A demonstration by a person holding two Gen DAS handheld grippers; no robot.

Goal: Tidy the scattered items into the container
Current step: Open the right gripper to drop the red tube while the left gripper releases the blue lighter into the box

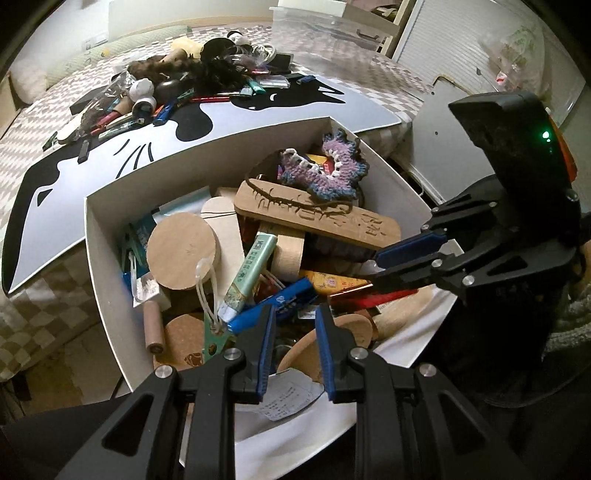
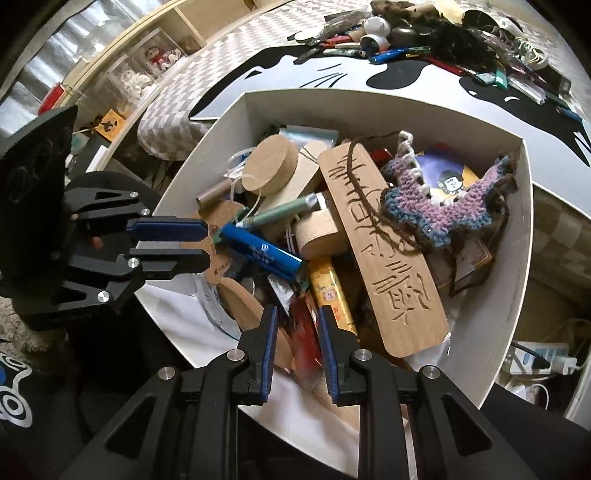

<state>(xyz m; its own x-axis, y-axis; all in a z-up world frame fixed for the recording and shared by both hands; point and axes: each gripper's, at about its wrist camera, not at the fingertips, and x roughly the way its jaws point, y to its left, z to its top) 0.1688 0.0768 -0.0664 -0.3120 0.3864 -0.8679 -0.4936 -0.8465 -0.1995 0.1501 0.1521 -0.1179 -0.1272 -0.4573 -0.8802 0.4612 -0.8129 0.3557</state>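
Where clutter fills white box, carved wooden plank, crocheted doily.

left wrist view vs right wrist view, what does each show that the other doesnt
Only the left wrist view shows the clear plastic bin beyond the pile and the white cabinet door.

Only the right wrist view shows the display shelf with figurines and the power strip on the floor.

Both show the white box, the carved wooden plaque, the crochet piece, the blue tube and the scattered pile.
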